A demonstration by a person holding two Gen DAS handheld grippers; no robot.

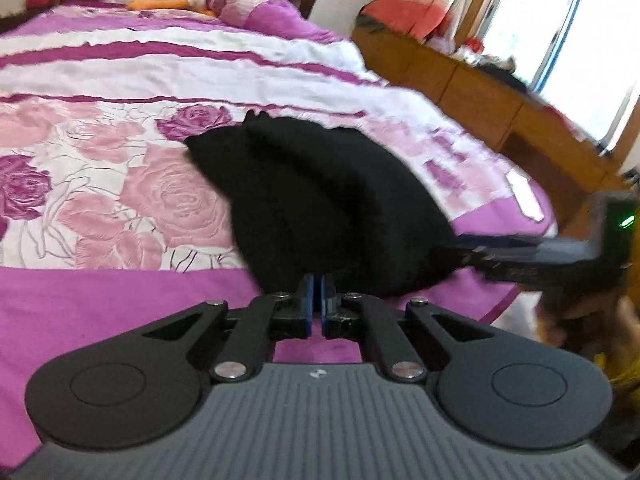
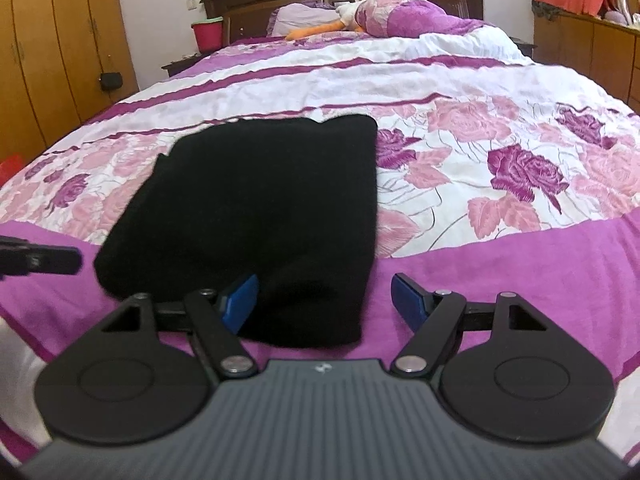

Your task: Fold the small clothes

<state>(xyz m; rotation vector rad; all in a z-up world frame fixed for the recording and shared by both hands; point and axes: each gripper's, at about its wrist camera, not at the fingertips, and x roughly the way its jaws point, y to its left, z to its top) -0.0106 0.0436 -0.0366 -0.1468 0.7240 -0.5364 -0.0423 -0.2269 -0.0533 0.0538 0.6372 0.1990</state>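
A black garment (image 2: 256, 208) lies folded into a rough rectangle on the floral bedspread; it also shows in the left wrist view (image 1: 320, 200). My left gripper (image 1: 319, 292) has its blue pads together at the garment's near edge; whether cloth sits between them is hidden. My right gripper (image 2: 326, 304) is open, its left finger (image 2: 240, 300) over the near end of the garment and its right finger (image 2: 408, 300) over bare bedspread. The right gripper's black finger (image 1: 520, 256) shows at the right in the left wrist view. The left gripper's finger (image 2: 44, 262) shows at the left edge of the right wrist view.
The bed (image 2: 480, 100) has a pink and purple rose cover. A pillow and a plush toy (image 2: 360, 16) lie at the headboard. A red bin (image 2: 207, 34) stands left of it. A wooden wardrobe (image 2: 48, 48) is on the left, a wooden cabinet (image 1: 480, 92) by the window.
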